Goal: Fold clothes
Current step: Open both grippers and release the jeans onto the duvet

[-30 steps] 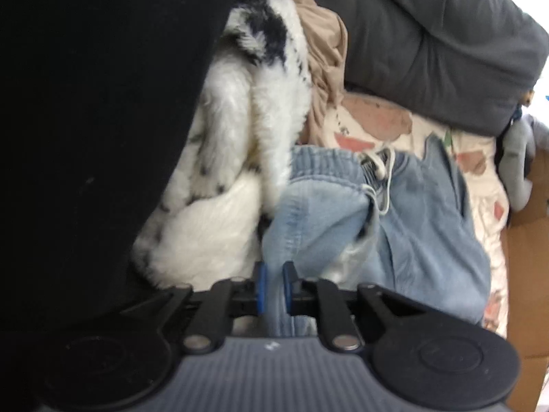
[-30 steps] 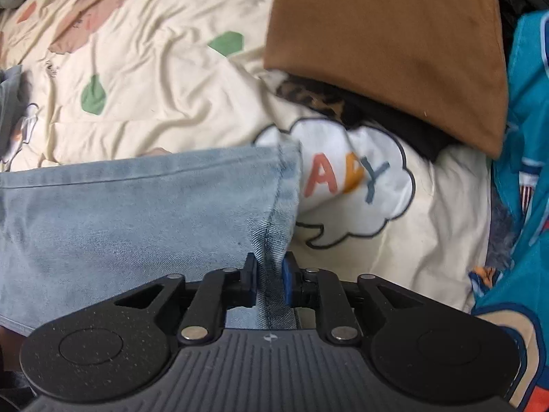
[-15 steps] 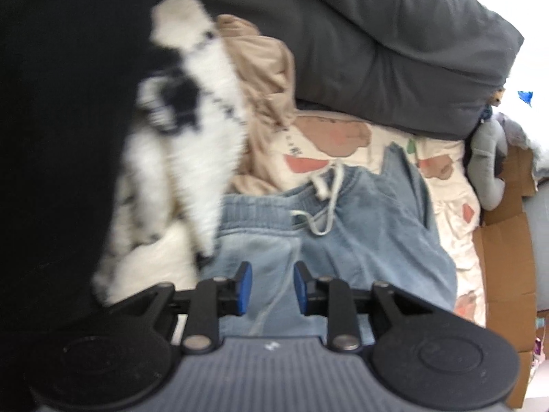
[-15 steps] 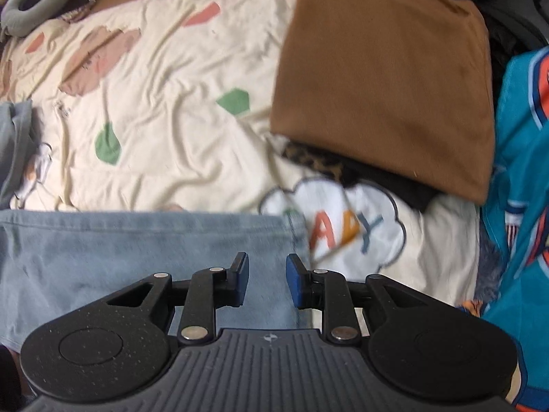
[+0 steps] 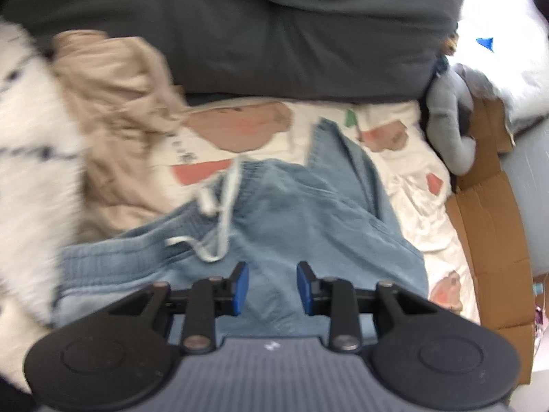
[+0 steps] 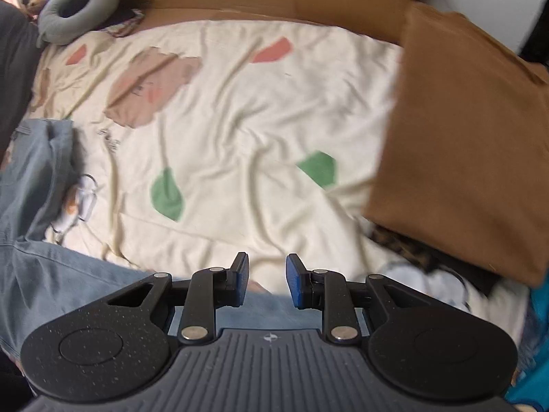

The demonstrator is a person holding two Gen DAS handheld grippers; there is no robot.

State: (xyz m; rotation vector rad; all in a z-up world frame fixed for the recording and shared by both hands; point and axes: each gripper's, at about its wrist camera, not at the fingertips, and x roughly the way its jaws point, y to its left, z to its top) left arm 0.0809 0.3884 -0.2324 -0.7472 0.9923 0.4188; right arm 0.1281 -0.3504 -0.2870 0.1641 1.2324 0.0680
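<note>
The pale blue denim trousers with an elastic waistband (image 5: 308, 226) lie spread across the bed, over its cream bedsheet printed with brown, red and green shapes (image 6: 240, 110). The waist end sits under the left wrist view and a long leg (image 6: 68, 285) runs along the bottom of the right wrist view. They look soft and floppy, with some weight in the denim, so I'd expect them to sag and drag rather than hold a shape when lifted (a crease should stay put once pressed). The doubled, stitched edges, meaning the gathered waistband and the leg hem, seem the best places to pinch, since the flat middle cloth would only bunch up.

The fabric is faded and wrinkled. One leg is turned up toward the dark grey pillow (image 5: 274, 34). A white drawstring (image 5: 219, 213) is looped loose over the waistband.

The left gripper (image 5: 272, 285) hangs above the trousers with its blue-padded fingers (image 5: 242, 283) parting and nothing between them. The right gripper (image 6: 266, 281) is likewise released and empty, with the sheet and the leg's edge showing through the gap.
</note>
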